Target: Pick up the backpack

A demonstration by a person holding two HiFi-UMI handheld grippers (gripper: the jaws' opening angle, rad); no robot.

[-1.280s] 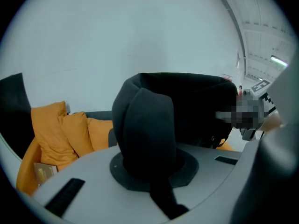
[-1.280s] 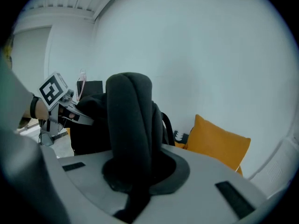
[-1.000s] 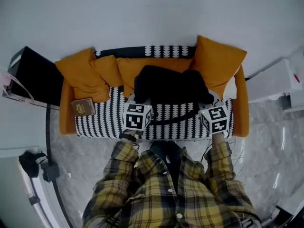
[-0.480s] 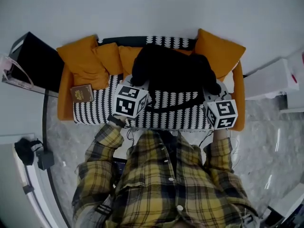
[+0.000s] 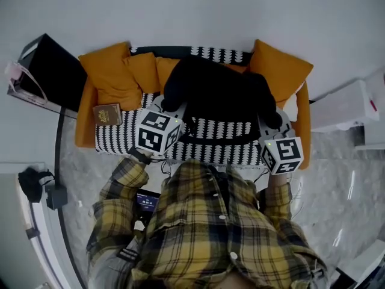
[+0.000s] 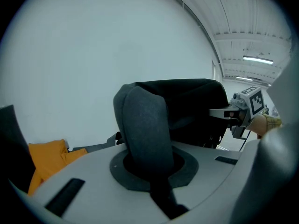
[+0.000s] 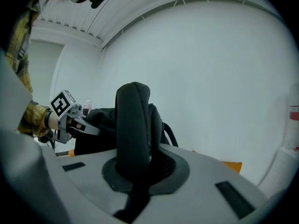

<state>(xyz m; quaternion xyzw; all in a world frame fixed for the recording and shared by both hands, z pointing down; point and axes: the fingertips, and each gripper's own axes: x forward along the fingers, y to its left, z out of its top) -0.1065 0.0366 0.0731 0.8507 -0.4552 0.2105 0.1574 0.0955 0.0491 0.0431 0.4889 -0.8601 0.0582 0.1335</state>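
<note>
Holding the black backpack [image 5: 216, 95] at both ends, as seen from the head view: left gripper [image 5: 173, 110] at one end, right gripper [image 5: 271, 125] at the other, above the striped seat of the sofa [image 5: 84, 131], nearer its back edge than its front. Probably off the seat already, with only carrying it clear left to do. Cannot tell whether zipped or what is inside. Small brown box [image 5: 107, 114] lying shut at the seat's left edge.

Clamped tight on a padded strap [image 6: 142, 129] in the left gripper view, with the pack's body behind.

Pinched equally narrow on the other strap [image 7: 133, 125] in the right gripper view.
</note>
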